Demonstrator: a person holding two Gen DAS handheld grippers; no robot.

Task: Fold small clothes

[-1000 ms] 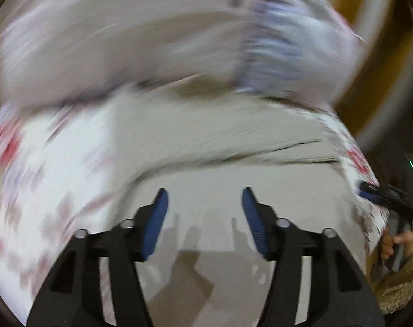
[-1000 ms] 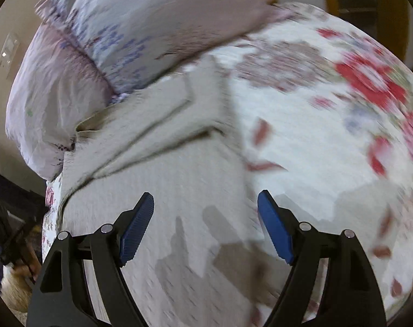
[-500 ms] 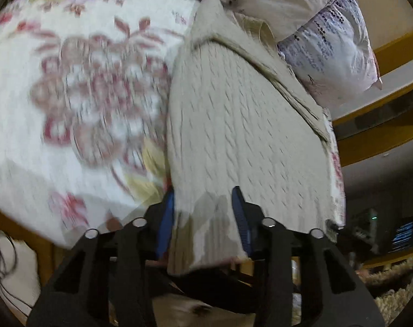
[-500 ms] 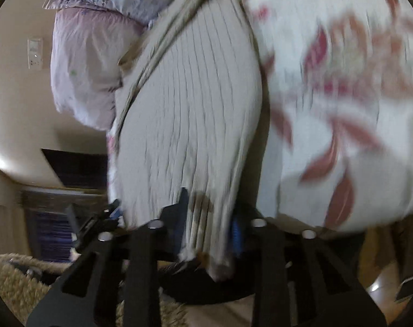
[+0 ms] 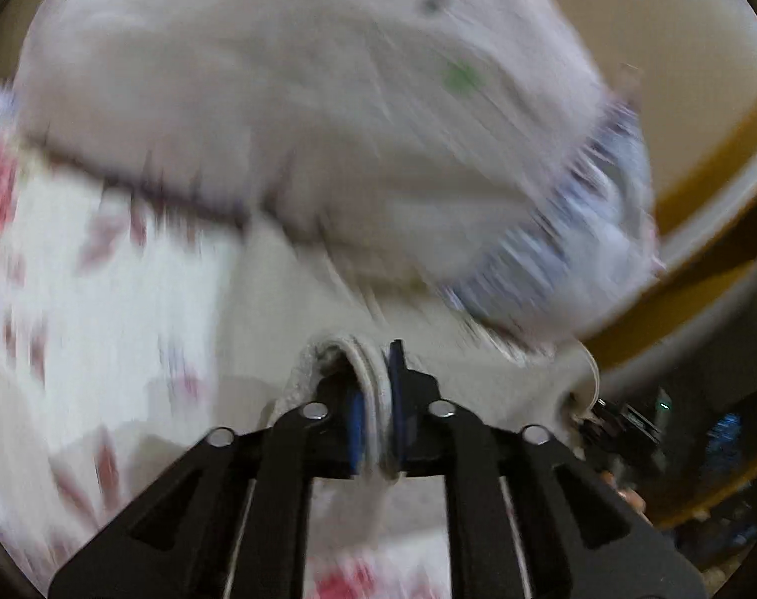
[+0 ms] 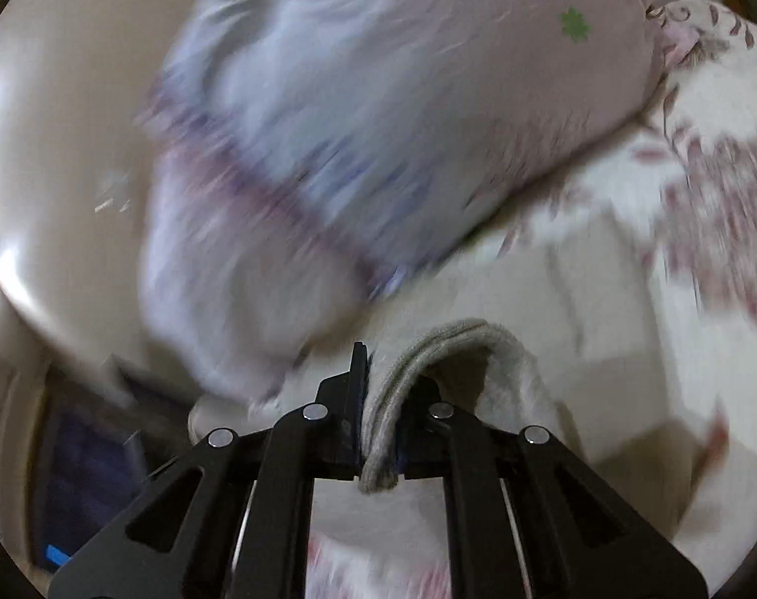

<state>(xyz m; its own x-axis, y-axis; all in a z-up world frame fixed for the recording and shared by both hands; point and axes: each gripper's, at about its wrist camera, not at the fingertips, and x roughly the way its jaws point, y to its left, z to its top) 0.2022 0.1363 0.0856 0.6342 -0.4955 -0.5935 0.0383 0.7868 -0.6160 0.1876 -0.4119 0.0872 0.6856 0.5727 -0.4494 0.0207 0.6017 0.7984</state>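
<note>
- One cream knit sweater (image 5: 323,299) lies on the bed, its near hem lifted and doubled over between the fingers of both tools.
- The left hand-held gripper (image 5: 376,399) points forward toward the pillows, its blue pads clamped on a fold of the hem.
- The right hand-held gripper (image 6: 378,399) points the same way, jaws pinched on a thick ribbed fold (image 6: 403,379).
- Two pale pillows (image 6: 378,100) lie at the far end, stacked, both blurred.
- One floral bedspread (image 6: 702,199) lies under everything.
</note>
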